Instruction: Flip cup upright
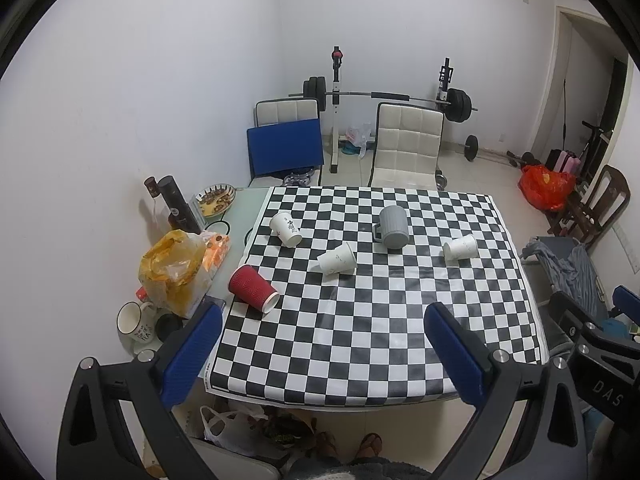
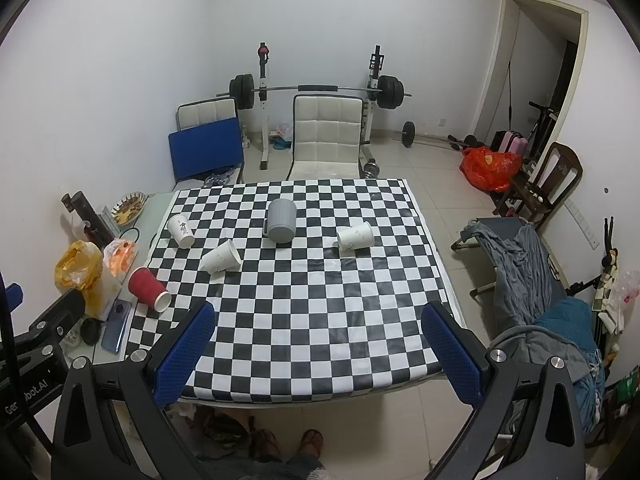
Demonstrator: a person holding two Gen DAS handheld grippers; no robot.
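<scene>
— Has anything been flipped?
— No. Both the left gripper [image 1: 322, 354] and right gripper [image 2: 318, 354] hover near the table's edge, jaws apart, empty.
— And the cups?
— The red cup [image 1: 253, 289] lies nearest; the paper cups [image 1: 338, 259] and grey mug [image 1: 393, 227] wait farther back, tipped or inverted.

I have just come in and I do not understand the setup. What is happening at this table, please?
A person holds two grippers above the near edge of the checkered table. The left gripper and right gripper are both open and hold nothing. No cup is touched yet. The red cup and three white paper cups lie on their sides; the grey mug stands mouth down.
</scene>
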